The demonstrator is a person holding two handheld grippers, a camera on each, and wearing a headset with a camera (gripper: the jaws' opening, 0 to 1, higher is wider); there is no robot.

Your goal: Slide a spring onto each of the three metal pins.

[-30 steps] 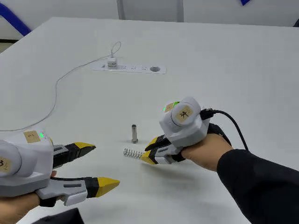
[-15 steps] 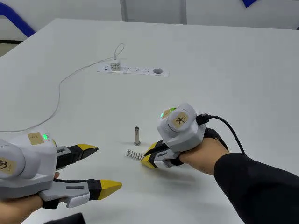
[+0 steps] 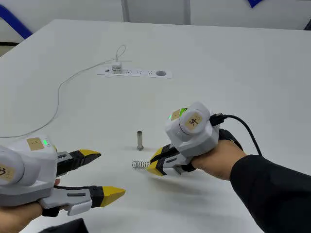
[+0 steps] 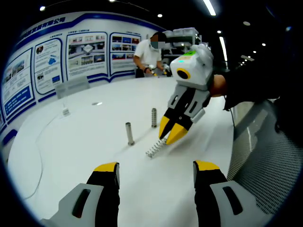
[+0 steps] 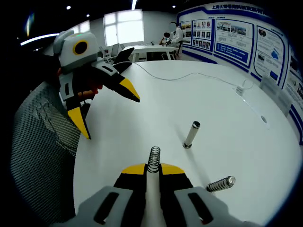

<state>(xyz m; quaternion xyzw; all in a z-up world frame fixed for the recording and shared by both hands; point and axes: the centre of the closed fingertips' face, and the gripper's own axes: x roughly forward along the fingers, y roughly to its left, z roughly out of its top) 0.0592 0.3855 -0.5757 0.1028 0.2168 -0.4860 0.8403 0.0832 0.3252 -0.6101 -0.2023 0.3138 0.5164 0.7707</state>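
Right gripper [image 3: 154, 165] jaws are pinched narrow on one end of a spring [image 3: 141, 164]. Left gripper [image 3: 108, 174] jaws are spread wide, nothing between them. White worktop [image 3: 233, 73] lies under both.

Far ahead of both jaw pairs are a flat white power strip [image 3: 133, 72] and a thin cable [image 3: 60, 87] plugged into it.

A bare metal pin [image 3: 140, 140] stands upright just ahead of the right jaw tips and off to one side, apart from the spring. In the left gripper view a second pin [image 4: 154, 117] stands upright past the bare one, close beside the right gripper. The right gripper view shows coils wrapped round it.

The spring's long axis runs in line with the right jaws and sticks straight out past the tips. The free end points toward the space in front of the left jaws. In the left gripper view it slopes down from the tips toward the worktop; cannot tell if the free end touches.
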